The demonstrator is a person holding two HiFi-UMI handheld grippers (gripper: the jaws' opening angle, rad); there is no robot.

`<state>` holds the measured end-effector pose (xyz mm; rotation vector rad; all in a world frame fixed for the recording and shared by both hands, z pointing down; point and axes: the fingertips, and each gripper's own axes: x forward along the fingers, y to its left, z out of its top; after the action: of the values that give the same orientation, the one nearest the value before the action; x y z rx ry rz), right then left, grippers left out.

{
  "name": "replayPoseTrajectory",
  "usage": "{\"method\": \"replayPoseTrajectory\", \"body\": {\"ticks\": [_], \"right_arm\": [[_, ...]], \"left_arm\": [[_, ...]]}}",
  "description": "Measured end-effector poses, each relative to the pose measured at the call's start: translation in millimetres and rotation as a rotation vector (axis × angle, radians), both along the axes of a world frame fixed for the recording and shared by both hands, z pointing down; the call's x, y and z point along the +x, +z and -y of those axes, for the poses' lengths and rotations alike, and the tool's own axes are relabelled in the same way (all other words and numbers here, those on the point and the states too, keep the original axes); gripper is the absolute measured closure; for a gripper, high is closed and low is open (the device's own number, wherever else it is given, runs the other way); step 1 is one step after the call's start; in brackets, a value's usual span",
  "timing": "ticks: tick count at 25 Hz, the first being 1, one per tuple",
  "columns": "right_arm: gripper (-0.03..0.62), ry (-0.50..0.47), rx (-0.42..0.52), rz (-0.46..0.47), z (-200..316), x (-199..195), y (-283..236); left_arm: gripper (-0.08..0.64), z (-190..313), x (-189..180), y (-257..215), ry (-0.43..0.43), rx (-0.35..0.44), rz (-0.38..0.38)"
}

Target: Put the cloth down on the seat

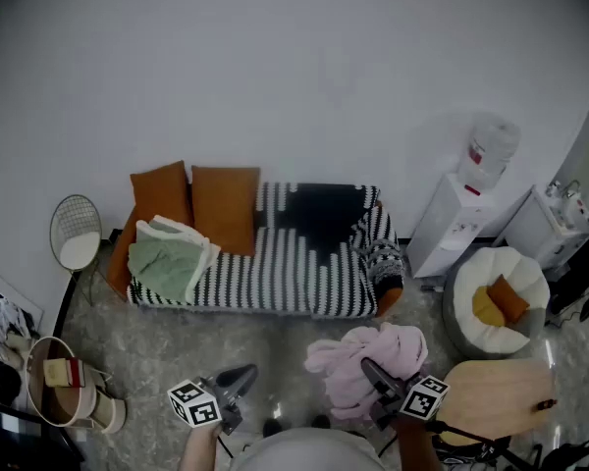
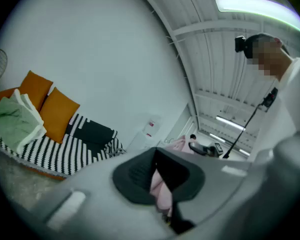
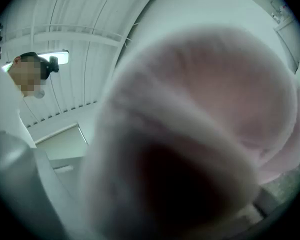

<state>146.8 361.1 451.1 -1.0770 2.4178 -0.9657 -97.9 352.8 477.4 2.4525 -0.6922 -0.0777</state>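
Pink cloth (image 1: 404, 346), pinched by the right hand-held gripper (image 1: 375, 371), could slip to the floor (image 1: 177, 351), the seat (image 1: 275, 283) being well apart; left hand-held gripper (image 1: 245, 374) slightly spread.

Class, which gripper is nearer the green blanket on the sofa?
Left. The left gripper sits below-right of the green blanket in the head view; the right gripper, holding the pink cloth, is farther right.

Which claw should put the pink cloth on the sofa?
Right. The right claw holds the pink cloth bunched up, facing the striped sofa. The left claw hangs off to the side, apart from the cloth.
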Motion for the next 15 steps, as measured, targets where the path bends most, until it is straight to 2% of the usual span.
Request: {"method": "replayPoseTrajectory", "body": {"ticks": [15], "right_arm": [[0.465, -0.009, 0.004, -0.002, -2.7, 5.7, 1.6]], "left_arm": [[0.563, -4.3, 5.8, 5.3, -0.008, -0.006, 0.002]]}}
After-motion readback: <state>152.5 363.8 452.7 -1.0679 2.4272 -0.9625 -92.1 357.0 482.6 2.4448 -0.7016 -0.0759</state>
